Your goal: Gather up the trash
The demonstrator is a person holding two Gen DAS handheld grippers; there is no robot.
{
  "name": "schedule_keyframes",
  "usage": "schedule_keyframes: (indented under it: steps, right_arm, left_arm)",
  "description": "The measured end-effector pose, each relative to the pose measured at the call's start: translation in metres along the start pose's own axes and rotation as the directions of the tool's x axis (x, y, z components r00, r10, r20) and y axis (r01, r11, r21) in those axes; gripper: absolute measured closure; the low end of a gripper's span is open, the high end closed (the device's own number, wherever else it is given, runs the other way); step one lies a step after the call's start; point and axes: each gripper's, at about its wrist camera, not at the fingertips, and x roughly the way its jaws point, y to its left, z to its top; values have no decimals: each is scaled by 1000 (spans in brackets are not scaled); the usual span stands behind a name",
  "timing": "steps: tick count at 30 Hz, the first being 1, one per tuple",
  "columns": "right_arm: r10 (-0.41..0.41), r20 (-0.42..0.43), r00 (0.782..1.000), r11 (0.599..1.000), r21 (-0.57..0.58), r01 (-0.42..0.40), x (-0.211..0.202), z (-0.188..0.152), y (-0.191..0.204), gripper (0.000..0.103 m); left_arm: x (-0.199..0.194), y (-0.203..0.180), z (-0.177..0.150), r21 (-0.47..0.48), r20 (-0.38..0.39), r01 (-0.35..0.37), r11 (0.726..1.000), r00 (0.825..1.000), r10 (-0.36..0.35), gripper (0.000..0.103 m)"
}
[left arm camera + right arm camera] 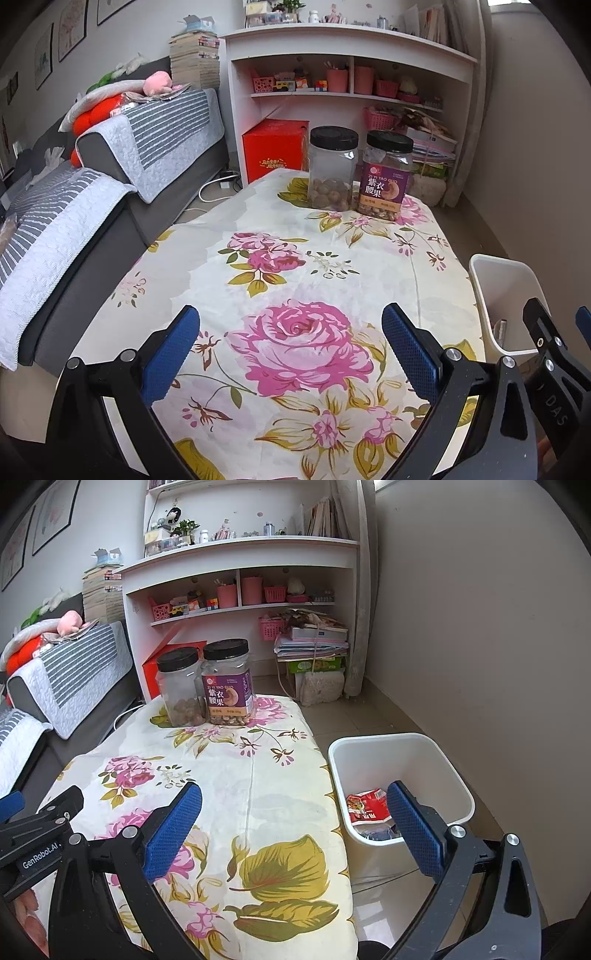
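A white trash bin [436,746] stands on the floor at the table's right side; it also shows in the left wrist view [495,266]. A red snack wrapper [367,806] and darker trash lie inside it. My left gripper [291,332] is open and empty above the floral tablecloth [295,258]. My right gripper [295,808] is open and empty over the table's right edge, its right finger in front of the bin. The right gripper shows at the left view's right edge [554,332]; the left gripper shows at the right view's left edge [40,812].
Two black-lidded jars stand at the table's far end: a clear one with nuts [332,170] and a purple-labelled one [388,177]. A grey sofa [74,206] runs along the left. A white shelf unit [347,74] and a red box [275,147] stand behind.
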Motion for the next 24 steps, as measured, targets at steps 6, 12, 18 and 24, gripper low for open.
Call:
schedule_keyframes:
  steps: [6,12,18,24]
  right_arm:
    - [-4,2,1000,1000,9,4,1,1,-4,7]
    - [-14,-5,1000,1000,10,14,4,0,-4,7]
    - [-34,-6,999,999,8,34,6,-1,-3,7]
    - [-40,-14,999,999,7,40,8,-2,-4,7]
  left_arm:
    - [4,-2,-1,-12,-13,21,1000,1000,-21,7]
    - [5,-6,-3,8,-3,22,1000,1000,-22,8]
    - [0,-9,-3,29,26,31,999,999,-32,12]
    - [-1,-10,-3,29,27,36,999,999,-37,17]
